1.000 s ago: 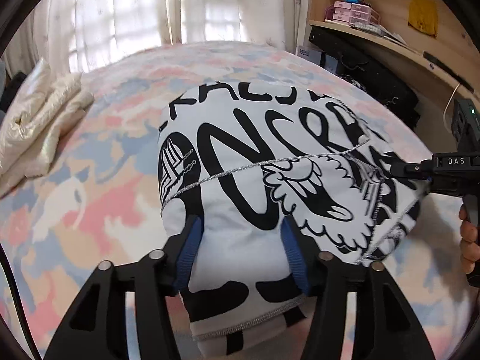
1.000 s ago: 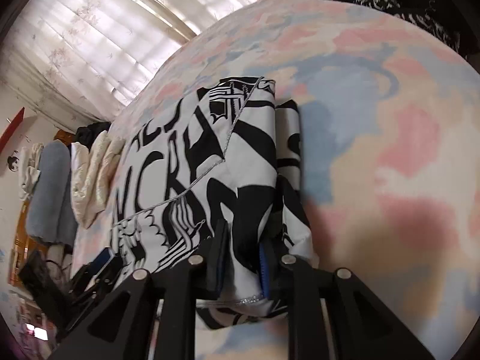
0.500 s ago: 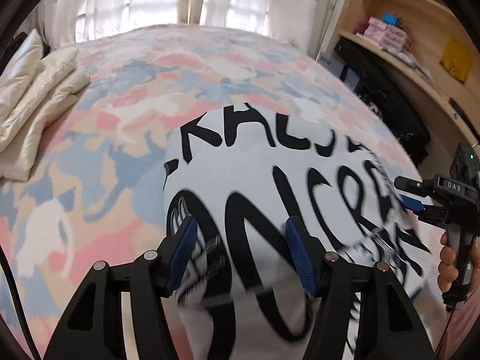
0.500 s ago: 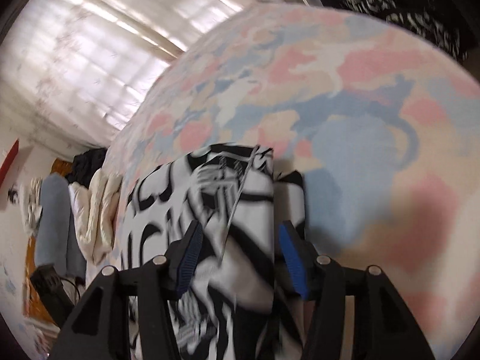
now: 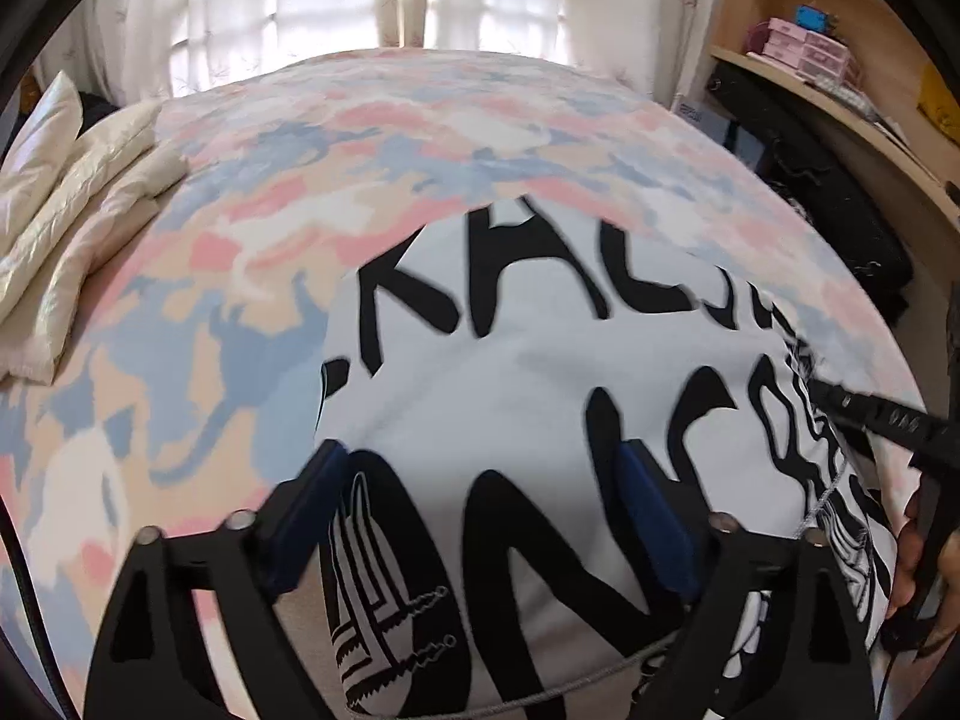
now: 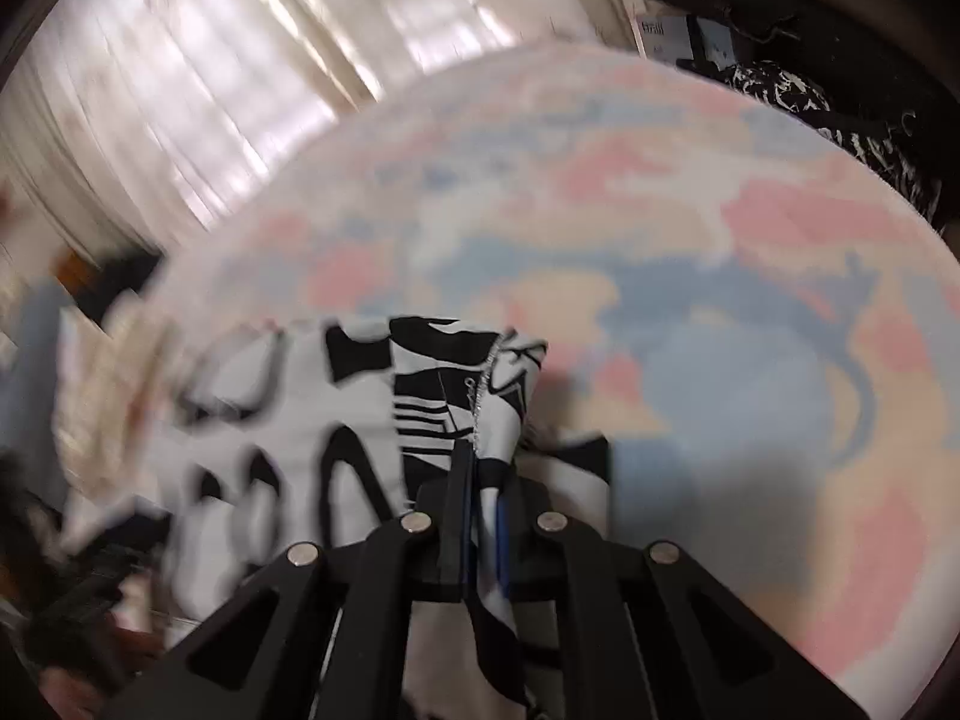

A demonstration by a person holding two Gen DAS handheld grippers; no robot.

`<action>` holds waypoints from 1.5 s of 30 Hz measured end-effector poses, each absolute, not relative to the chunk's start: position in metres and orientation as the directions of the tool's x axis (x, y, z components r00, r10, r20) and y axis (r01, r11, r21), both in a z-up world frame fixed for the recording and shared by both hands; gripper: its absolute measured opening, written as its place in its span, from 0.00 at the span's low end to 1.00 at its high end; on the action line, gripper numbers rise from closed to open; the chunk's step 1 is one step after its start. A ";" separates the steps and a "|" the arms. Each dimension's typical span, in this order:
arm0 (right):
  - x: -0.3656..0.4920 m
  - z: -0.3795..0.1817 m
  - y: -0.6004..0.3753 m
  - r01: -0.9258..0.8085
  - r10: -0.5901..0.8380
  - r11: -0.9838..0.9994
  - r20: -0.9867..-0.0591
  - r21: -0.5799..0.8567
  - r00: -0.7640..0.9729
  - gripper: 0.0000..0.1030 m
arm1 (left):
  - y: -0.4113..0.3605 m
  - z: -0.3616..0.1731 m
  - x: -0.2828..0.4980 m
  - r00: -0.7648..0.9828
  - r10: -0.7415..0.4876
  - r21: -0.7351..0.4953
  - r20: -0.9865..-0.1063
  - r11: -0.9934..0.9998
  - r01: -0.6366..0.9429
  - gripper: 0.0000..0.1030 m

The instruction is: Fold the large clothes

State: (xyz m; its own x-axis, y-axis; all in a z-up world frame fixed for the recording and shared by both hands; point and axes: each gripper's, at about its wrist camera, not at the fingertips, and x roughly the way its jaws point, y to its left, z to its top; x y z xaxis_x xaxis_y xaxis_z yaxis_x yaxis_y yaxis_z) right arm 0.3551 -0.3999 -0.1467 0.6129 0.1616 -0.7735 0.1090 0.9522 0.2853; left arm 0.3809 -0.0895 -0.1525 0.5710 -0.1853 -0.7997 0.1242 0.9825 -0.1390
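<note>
A white garment with bold black lettering (image 5: 540,372) lies folded on the pastel pink, blue and peach bedcover (image 5: 360,138). My left gripper (image 5: 480,492) hovers over the garment's near part. Its jaws are opening wide and the blue pads (image 5: 312,492) stand clear of the cloth. The right gripper (image 6: 480,480) is shut on a thin fold at the right edge of the garment (image 6: 456,384), with cloth pinched between the pads. In the left wrist view the right gripper (image 5: 810,387) reaches in from the right, a hand (image 5: 924,552) behind it.
A cream folded quilt (image 5: 78,210) lies at the bed's left side. Curtains (image 5: 360,0) hang behind the bed. Wooden shelves (image 5: 840,78) and dark bags (image 5: 840,210) stand along the right edge. Bare bedcover (image 6: 750,360) stretches to the right of the garment.
The left gripper has slid forward over the garment and its jaws have spread wider. The right gripper let go of its thick fold, opened, then shut on a thin edge.
</note>
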 end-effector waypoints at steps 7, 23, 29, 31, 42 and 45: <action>0.354 -0.150 -0.401 0.148 0.121 0.956 -0.800 0.253 0.588 0.18 | -0.076 -0.150 0.382 0.548 -0.193 -0.188 -0.814 0.980 0.065 0.98; 0.203 -0.102 -0.325 -0.044 0.165 0.981 -0.699 0.188 0.695 0.24 | -0.074 -0.109 0.243 0.677 -0.022 -0.026 -0.735 1.000 0.005 0.97; 0.179 -0.119 -0.349 0.021 0.100 0.986 -0.682 0.167 0.725 0.19 | -0.054 -0.133 0.234 0.638 -0.029 -0.071 -0.769 0.997 -0.040 0.97; 0.169 -0.117 -0.365 0.124 -0.001 0.983 -0.664 0.137 0.747 0.23 | -0.049 -0.135 0.234 0.631 -0.048 -0.099 -0.774 0.994 -0.047 0.97; 0.161 -0.138 -0.402 0.212 0.020 0.944 -0.685 0.254 0.729 0.23 | -0.046 -0.132 0.227 0.621 -0.074 -0.134 -0.781 0.990 -0.050 0.97; 0.160 -0.139 -0.402 0.211 0.030 0.940 -0.682 0.268 0.730 0.23 | -0.045 -0.130 0.225 0.610 -0.076 -0.133 -0.789 0.990 -0.048 0.97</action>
